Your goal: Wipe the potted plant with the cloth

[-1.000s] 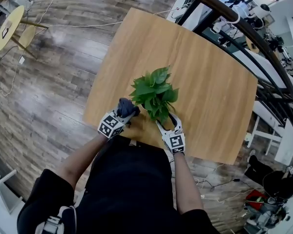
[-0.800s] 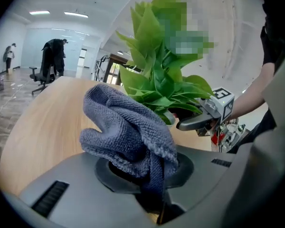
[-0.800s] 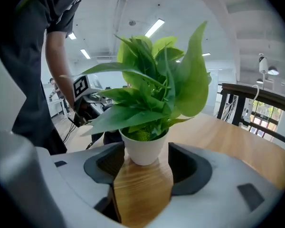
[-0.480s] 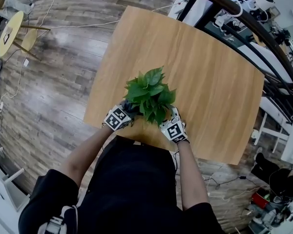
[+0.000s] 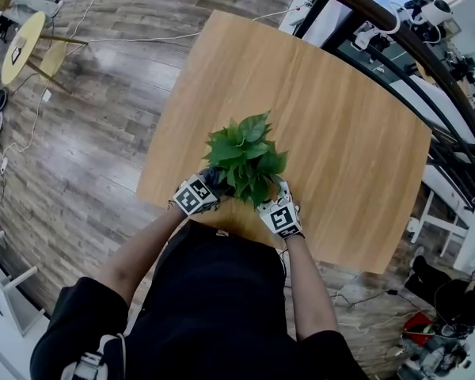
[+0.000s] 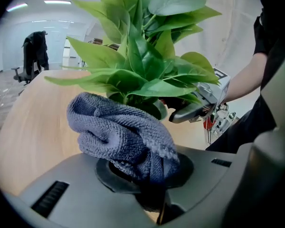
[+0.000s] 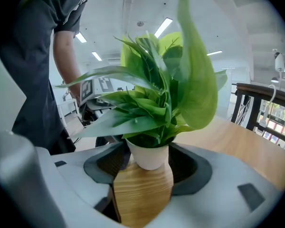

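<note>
So, head view first: the potted plant (image 5: 244,158) is sitting close to the near edge of the wooden tabletop (image 5: 340,125), right in front of the person. The left tool (image 5: 215,184) is resting at the plant's left side with the grey cloth (image 5: 213,176) bunched at its tip. The right tool (image 5: 275,190) is sitting at the plant's right side, half tucked under the leaves.

Left gripper view: the jaws are pressing together and pinching the cloth, which is bulging up in a crumpled wad. It's sitting just beside the lower leaves, though I can't tell if it's actually touching them. The right tool is showing past the plant on the right, with the person's arm behind it.

Right gripper view: the jaws are standing spread wide, and the plant's white pot (image 7: 149,156) is standing on the tabletop between their tips. The pads aren't looking like they're squeezing it. Leaves are fanning out overhead, and the left tool's marker cube is peeking through on the left.
</note>
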